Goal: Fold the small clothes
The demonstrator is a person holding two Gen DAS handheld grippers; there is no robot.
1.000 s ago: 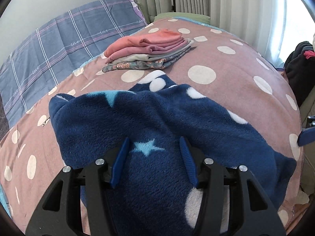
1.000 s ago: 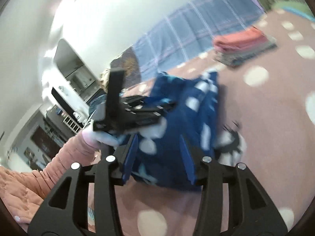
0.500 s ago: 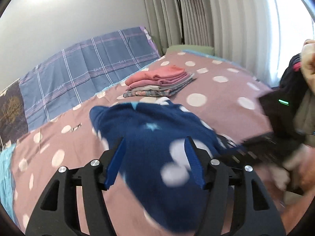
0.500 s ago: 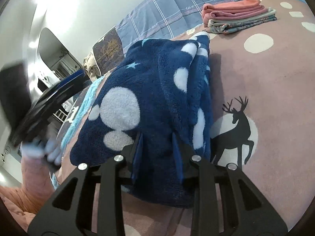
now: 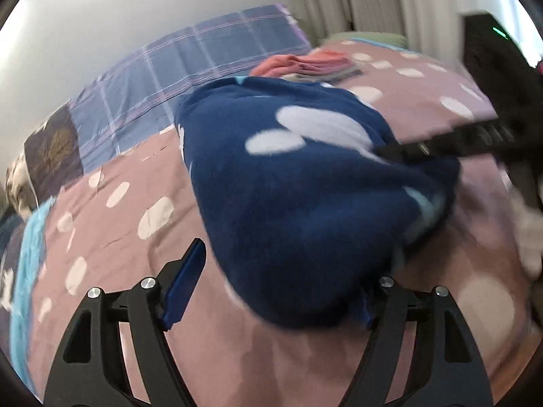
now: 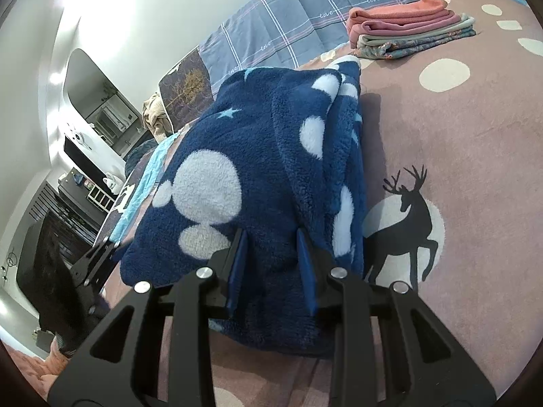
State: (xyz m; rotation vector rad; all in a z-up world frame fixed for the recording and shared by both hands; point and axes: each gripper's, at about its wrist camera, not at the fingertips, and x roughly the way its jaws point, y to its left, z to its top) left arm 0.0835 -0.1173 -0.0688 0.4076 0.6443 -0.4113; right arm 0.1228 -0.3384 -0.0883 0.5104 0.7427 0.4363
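1. So, the dark blue fleece garment with white blobs and pale stars (image 6: pixel 271 156) is lying folded over on the pink dotted bedspread (image 6: pixel 458 129), right in front of both tools.
2. Right gripper (image 6: pixel 273 264) has its blue pads pinched on the near edge of the fleece, with a fold of it bunched between them. Its jaws have just been closing and sit narrow now.
3. Left gripper (image 5: pixel 278 281) stands wide apart. Its jaws have just been opening, and the blue fleece lump (image 5: pixel 305 183) sits between them; the left pad is clear of the cloth, while the right pad is half buried under the fabric, so contact on that side is hard to call. That view is pretty smeared.
4. Ahead of the right gripper and off to its right there's a black deer print on a white circle (image 6: pixel 407 217) on the bedspread, just beside the fleece.
5. Further ahead sits a neat stack of folded clothes, pink on top (image 6: pixel 407 27), well apart from the fleece.
6. Behind that stack is a blue plaid pillow (image 6: pixel 288 27) against the wall.
7. Nothing much blocks the right gripper, but from the left one the other black tool (image 5: pixel 475 135) cuts across the far right side of the fleece.
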